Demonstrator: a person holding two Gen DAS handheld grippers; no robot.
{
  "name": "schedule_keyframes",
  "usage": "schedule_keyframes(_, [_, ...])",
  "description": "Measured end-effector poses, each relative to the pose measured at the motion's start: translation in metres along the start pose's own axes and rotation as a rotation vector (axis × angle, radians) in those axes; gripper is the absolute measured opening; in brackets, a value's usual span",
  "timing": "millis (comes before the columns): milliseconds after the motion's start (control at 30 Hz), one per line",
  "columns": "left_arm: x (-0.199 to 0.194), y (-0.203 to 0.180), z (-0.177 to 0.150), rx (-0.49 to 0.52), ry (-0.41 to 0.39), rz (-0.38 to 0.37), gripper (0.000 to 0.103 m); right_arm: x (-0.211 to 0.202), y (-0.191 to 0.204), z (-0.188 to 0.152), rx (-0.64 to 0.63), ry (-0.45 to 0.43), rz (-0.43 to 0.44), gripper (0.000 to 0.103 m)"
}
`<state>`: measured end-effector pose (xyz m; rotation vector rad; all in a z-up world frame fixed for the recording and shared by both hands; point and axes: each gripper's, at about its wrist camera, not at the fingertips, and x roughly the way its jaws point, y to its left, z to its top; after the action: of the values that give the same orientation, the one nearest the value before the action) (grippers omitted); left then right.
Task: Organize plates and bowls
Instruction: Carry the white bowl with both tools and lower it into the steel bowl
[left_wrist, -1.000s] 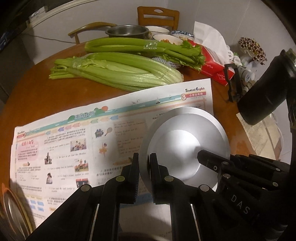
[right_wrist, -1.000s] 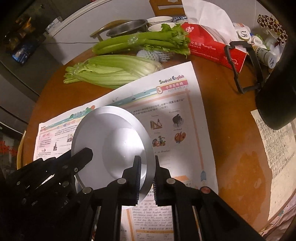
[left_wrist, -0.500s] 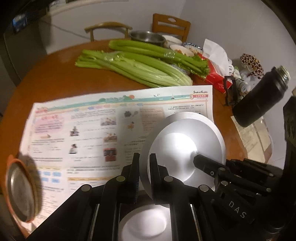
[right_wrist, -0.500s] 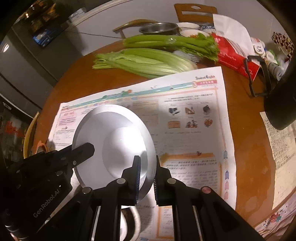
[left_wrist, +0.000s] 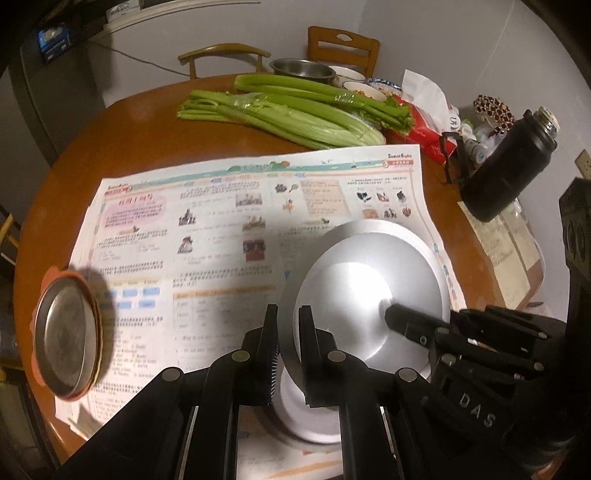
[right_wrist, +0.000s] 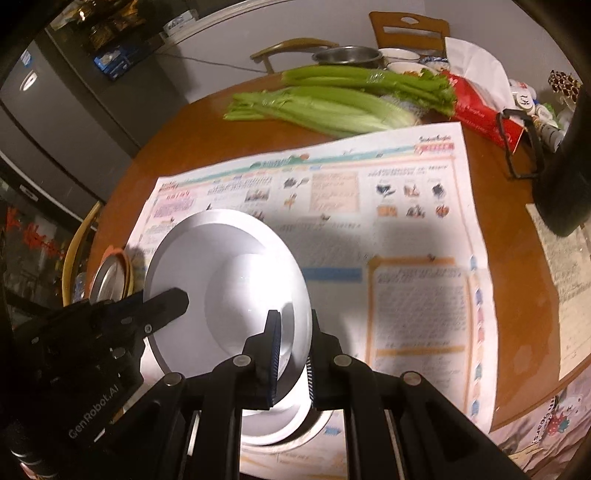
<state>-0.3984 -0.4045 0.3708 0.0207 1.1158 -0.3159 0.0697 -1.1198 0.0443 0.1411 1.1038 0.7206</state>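
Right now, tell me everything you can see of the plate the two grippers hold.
The plate is round, white and smooth, with a wide flat rim around a sunken centre. It is held tilted above the newspaper, the left gripper and right gripper each pinching its rim on opposite sides. Another white dish lies below it.

The newspaper (left_wrist: 258, 236) spread on the table carries the masthead "Student English" at its top right corner, with a numeral 3 in a small circle just under it; the smaller print and the Chinese headlines on the page are too blurred to read. The right gripper (left_wrist: 384, 317), seen from the left wrist, bears the raised letters "DAS" on its black housing. The left gripper (right_wrist: 184, 299), seen from the right wrist, bears "GenRobot.AI" along its body. The red tissue pack (right_wrist: 480, 114) has white characters that are not legible.
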Motion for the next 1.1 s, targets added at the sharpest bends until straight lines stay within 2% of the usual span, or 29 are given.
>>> schedule_keyframes(233, [0.010,0.009,-0.023,-0.017,0.049,0.004,0.010,0.008,0.018,-0.027,-0.030,0.052,-0.042,0.015])
schedule_keyframes(400, [0.021,0.009,-0.034,-0.008,0.111,-0.023,0.010,0.018,0.014,-0.037,-0.008,0.079,-0.035,0.016])
schedule_keyframes(533, [0.034,0.008,-0.039,-0.009,0.146,0.000,0.010,0.025,0.010,-0.043,0.000,0.094,-0.038,0.016])
schedule_keyframes(667, [0.036,0.011,-0.038,-0.031,0.140,-0.013,0.018,0.026,0.014,-0.048,-0.022,0.085,-0.047,0.016])
schedule_keyframes(1100, [0.017,0.004,-0.031,-0.003,0.110,-0.012,0.019,0.016,0.017,-0.042,-0.035,0.068,-0.046,0.016])
